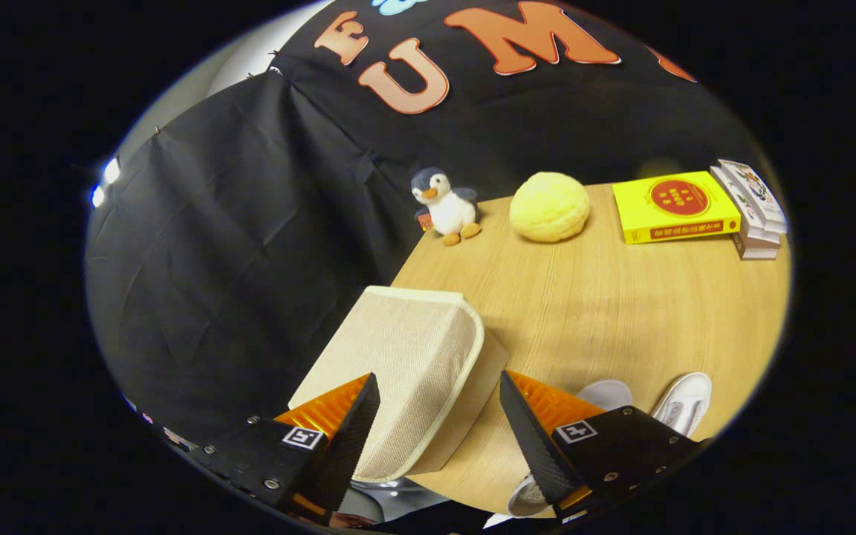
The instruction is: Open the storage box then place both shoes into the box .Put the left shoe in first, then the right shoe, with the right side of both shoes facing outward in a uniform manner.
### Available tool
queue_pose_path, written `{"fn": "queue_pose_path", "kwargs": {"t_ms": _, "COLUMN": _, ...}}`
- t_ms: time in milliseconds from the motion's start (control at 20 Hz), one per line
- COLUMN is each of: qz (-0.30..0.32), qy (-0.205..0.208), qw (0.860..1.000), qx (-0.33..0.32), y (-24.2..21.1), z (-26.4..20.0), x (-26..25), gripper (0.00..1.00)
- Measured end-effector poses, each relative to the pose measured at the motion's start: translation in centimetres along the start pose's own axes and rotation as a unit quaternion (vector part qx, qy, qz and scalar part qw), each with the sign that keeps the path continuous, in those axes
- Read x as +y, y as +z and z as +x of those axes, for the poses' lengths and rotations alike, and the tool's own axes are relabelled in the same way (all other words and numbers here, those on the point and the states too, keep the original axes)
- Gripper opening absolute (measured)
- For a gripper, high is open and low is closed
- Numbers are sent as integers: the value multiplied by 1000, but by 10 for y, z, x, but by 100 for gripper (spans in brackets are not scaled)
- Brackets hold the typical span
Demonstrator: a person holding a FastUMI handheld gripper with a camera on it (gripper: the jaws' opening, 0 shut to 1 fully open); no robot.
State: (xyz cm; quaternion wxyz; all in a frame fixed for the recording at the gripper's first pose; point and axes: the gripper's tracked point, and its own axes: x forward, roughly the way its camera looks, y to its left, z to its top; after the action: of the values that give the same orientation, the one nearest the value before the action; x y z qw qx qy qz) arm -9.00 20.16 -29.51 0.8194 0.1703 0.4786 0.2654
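Gripper (439, 416) fingers spread, box (398, 371) lid between them untouched — lined up to open it first; shoes (684, 401) wait at 4 o'clock on table (621, 312).

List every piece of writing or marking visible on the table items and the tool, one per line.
Yellow book: red round emblem and a line on the spine, too blurred to read.
Stacked books beside it: printed covers, too small to read.
Tool, open around the beige storage box: square black-and-white marker tags, no words.
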Motion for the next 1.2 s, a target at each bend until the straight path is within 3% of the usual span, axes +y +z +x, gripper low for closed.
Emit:
{"fn": "queue_pose_path", "kwargs": {"t_ms": 400, "qz": 49, "qy": 65, "qw": 994, "qx": 66, "y": -52, "z": 43, "x": 16, "gripper": 97}}
{"fn": "queue_pose_path", "kwargs": {"t_ms": 800, "qz": 191, "qy": 129, "qw": 970, "qx": 79, "y": -57, "z": 61, "x": 28, "gripper": 97}}
{"fn": "queue_pose_path", "kwargs": {"t_ms": 950, "qz": 213, "qy": 141, "qw": 965, "qx": 55, "y": -41, "z": 52, "x": 33, "gripper": 95}}
{"fn": "queue_pose_path", "kwargs": {"t_ms": 1050, "qz": 212, "qy": 147, "qw": 965, "qx": 47, "y": -33, "z": 38, "x": 36, "gripper": 89}}
{"fn": "queue_pose_path", "kwargs": {"t_ms": 1200, "qz": 202, "qy": 157, "qw": 966, "qx": 39, "y": -24, "z": 17, "x": 45, "gripper": 73}}
